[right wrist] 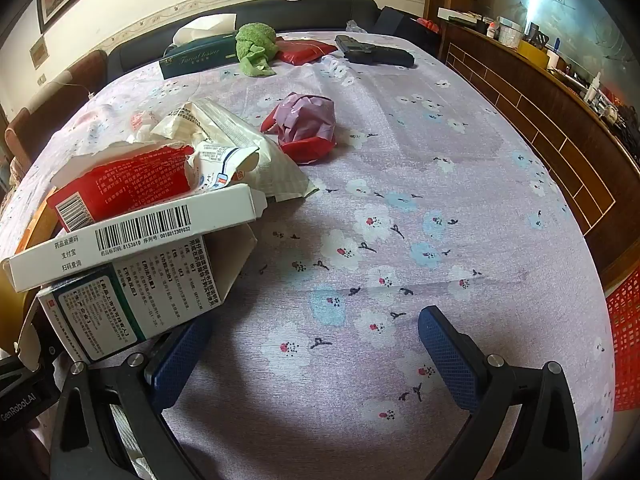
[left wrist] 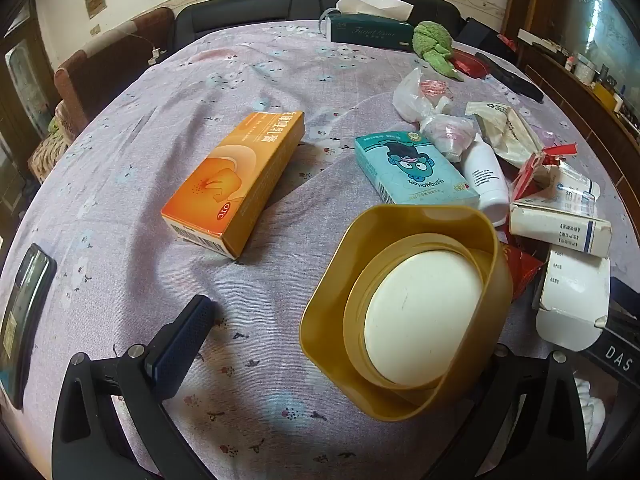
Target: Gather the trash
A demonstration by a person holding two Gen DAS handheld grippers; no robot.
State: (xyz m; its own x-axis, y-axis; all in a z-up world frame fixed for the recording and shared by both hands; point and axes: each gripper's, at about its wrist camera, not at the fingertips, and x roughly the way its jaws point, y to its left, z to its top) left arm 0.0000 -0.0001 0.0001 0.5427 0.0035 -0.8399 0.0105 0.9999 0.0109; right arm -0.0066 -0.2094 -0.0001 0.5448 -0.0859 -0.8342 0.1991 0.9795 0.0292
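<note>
In the left wrist view my left gripper [left wrist: 340, 344] is wide open; a yellow-brown bin [left wrist: 404, 312] lies on its side over the right finger, which is hidden. An orange box [left wrist: 236, 184] and a teal cartoon box [left wrist: 412, 168] lie beyond it. White medicine boxes [left wrist: 560, 228], a white bottle [left wrist: 486, 178] and wrappers are heaped at the right. In the right wrist view my right gripper [right wrist: 316, 356] is open and empty above the tablecloth. The heap of boxes [right wrist: 132, 232] lies at its left. A crumpled purple and red wrapper [right wrist: 306, 126] lies ahead.
A flowered purple tablecloth [right wrist: 400, 240] covers the table. A tissue box [right wrist: 198, 56], a green cloth [right wrist: 256, 48], a red packet [right wrist: 304, 51] and a black object [right wrist: 376, 54] sit at the far edge. A phone [left wrist: 24, 320] lies at the left. A red basket [right wrist: 624, 340] stands off the right edge.
</note>
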